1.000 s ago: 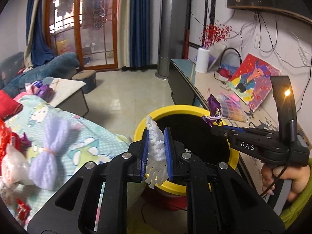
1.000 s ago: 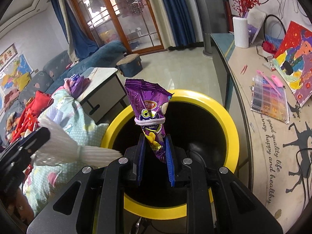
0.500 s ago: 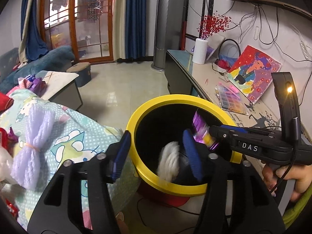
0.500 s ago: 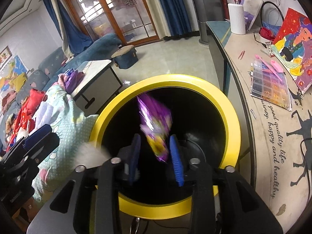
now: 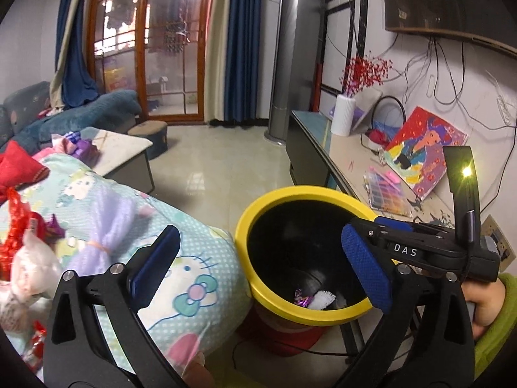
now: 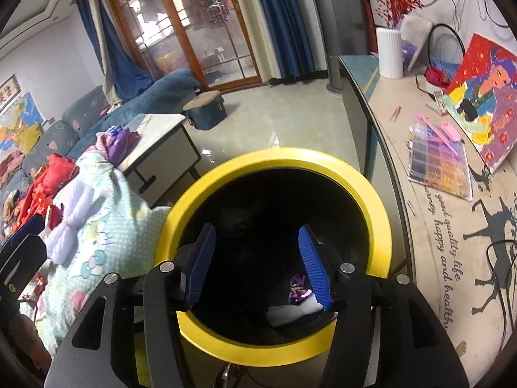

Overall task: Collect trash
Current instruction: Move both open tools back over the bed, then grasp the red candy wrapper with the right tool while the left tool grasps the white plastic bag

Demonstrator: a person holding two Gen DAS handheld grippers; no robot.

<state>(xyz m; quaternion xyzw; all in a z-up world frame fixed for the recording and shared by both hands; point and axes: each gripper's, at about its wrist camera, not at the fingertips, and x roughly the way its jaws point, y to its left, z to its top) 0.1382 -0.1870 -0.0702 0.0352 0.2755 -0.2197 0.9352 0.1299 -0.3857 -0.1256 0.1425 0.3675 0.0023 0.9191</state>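
- Now both the left gripper (image 5: 258,266) and the right gripper (image 6: 257,260) hold their jaws wide apart, with nothing between them.
- Both hang over the yellow-rimmed bin (image 6: 371,194).
- At the bin's bottom lie a purple wrapper (image 6: 299,287) and a white foam net (image 5: 321,299), side by side.
- Beside the bin spreads a cartoon-print blanket (image 5: 181,278).

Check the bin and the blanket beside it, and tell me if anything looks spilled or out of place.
Nothing spilled. The purple wrapper and white scrap lie at the bottom of the bin. More litter sits on the blanket: a lilac bundle, red wrappers and a white bag.
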